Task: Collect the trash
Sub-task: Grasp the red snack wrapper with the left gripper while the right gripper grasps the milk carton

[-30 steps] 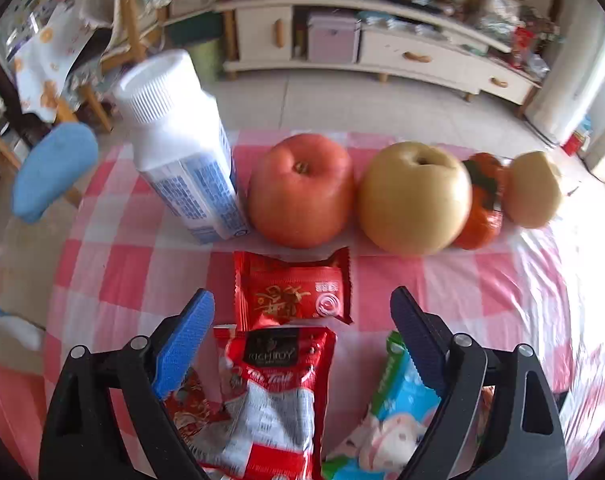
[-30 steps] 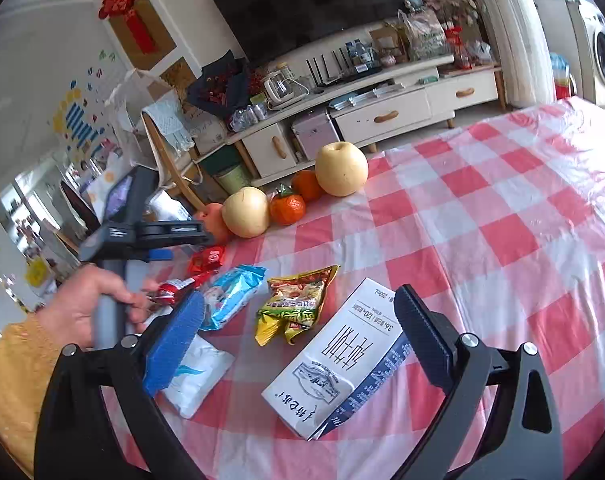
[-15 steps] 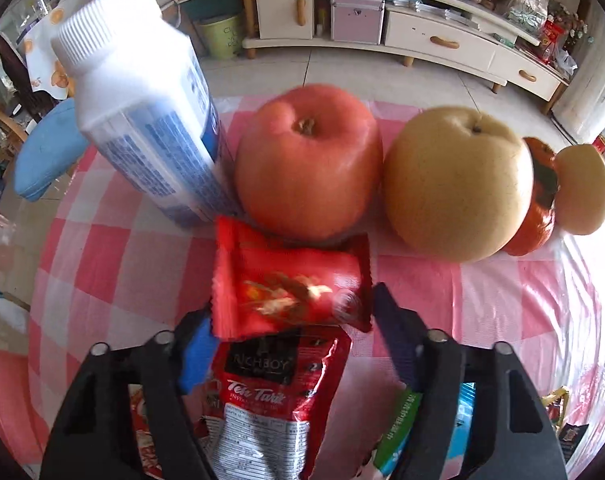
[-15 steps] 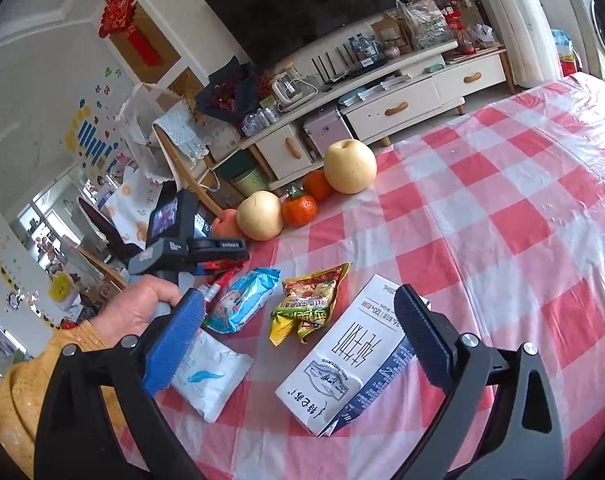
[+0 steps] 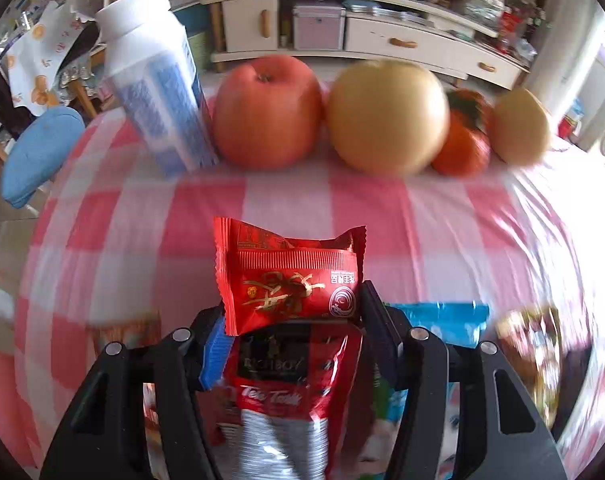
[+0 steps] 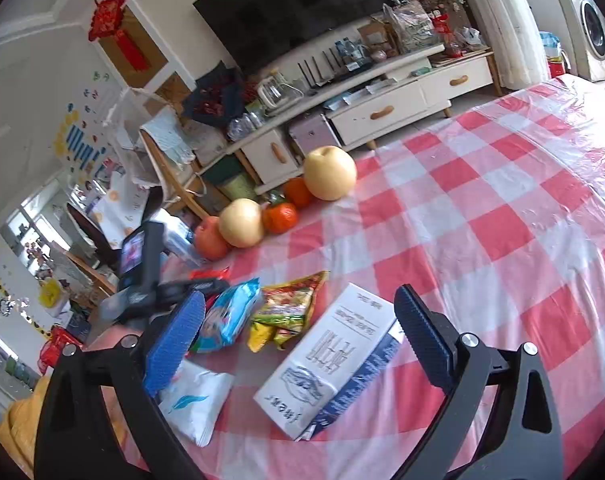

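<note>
Only rightward: flat milk carton (image 6: 334,364)

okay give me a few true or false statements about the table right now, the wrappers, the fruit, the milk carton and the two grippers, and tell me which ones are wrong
1. The left gripper has the small red snack packet between its pads. True; its jaws have just been closing on it.
2. The right gripper is clamped on the milk carton. False: its jaws stand wide apart and the carton lies flat on the checked tablecloth, ungripped.
3. The white bottle stands next to the red apple. True.
4. The fruit sits in a bowl. False: the apple, the pear and the rest rest straight on the cloth.
5. The blue wrapper lies beside the yellow-green wrapper. True.
</note>
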The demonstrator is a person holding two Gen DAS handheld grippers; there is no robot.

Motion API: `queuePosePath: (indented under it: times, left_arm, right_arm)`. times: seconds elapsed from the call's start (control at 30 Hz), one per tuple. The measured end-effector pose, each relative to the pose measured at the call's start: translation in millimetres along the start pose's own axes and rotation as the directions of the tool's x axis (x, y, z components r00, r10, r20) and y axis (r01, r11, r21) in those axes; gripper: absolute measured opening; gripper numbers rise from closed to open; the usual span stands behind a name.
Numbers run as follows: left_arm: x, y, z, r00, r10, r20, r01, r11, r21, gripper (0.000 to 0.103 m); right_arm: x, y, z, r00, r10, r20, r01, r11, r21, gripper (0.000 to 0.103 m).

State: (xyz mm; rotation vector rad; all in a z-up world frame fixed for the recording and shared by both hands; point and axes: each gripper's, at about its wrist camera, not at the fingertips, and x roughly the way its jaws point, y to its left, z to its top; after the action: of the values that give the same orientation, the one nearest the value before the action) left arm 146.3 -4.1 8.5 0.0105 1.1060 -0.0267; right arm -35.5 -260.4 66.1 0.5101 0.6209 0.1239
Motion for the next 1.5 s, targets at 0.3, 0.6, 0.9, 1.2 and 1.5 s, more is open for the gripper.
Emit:
queuePosePath:
  times: [0.3, 0.6, 0.9, 1.2, 1.5]
  left_arm:
    - [-47, -4, -77, 0.993, -0.111, 0.042, 0.11, 0.994, 0.027, 0.059]
    - [-85, -3, -86, 0.968, -0.208, 0.138, 0.213, 0.977, -0.019, 0.059]
    - [-125, 19, -113, 0.951, -0.238, 0.196, 0.247, 0.969, -0.022, 0.059]
    - [-134, 56, -155, 0.952, -0.208, 0.223, 0.226, 0.973, -0.055, 0.059]
    - [-130, 88, -158, 0.938, -0.207, 0.278, 0.237, 0.968, -0.078, 0.059]
  right_arm:
    - [33, -6, -15, 0.981, -0.076, -0.178, 0.072, 0.997, -0.03, 0.096]
    - [54, -8, -31, 0.957, -0.124, -0.264, 0.116, 0.992, -0.048, 0.096]
    - [74, 8, -42, 0.946, -0.159, -0.283, 0.128, 0.984, -0.125, 0.096]
    - [77, 26, -46, 0.932, -0.223, -0.287, 0.15, 0.955, -0.255, 0.096]
    - [66, 23, -46, 0.912, -0.357, -0.202, 0.283, 0.904, -0.32, 0.096]
